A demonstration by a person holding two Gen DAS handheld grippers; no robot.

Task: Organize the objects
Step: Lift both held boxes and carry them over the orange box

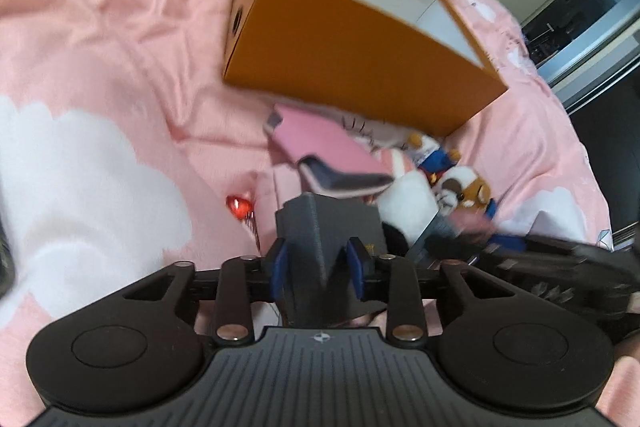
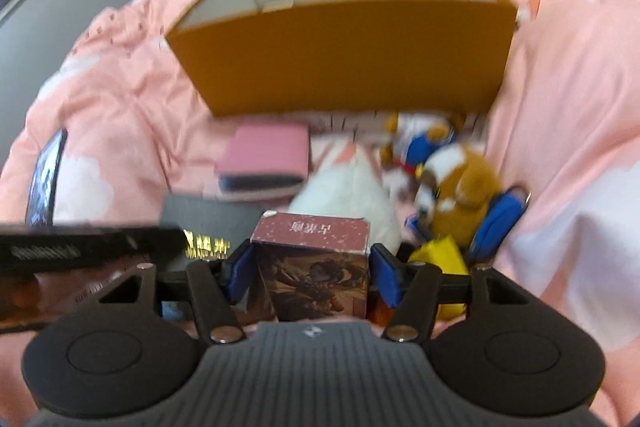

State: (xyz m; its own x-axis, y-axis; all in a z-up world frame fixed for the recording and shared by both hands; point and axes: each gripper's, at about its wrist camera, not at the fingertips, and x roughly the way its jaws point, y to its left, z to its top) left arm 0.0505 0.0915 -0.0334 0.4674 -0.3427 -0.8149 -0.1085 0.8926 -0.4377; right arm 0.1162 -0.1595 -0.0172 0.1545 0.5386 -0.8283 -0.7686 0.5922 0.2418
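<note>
Between each tool's pads sits a box: left tool (image 1: 320,263) clamps grey box (image 1: 332,223), right tool (image 2: 312,271) maroon box (image 2: 316,259).

Crowded ground before the open orange cardboard box (image 2: 344,59)

A pink padded wallet (image 2: 266,157), white plush (image 2: 352,195) and brown-and-white plush dog (image 2: 460,187) block the approach; bare pink bedspread (image 1: 100,67) stretches toward the bed's left edge.

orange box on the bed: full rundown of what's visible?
The orange box is an open-topped rectangular carton, cardboard by the look, orange outside and white-grey inside. No lid shows, and the visible part of the inside looks empty. One end wall has a round dark hole. It sits upright on the pink bedding, beyond the pile of items. Neither gripper touches it. Both views are blurred.
</note>
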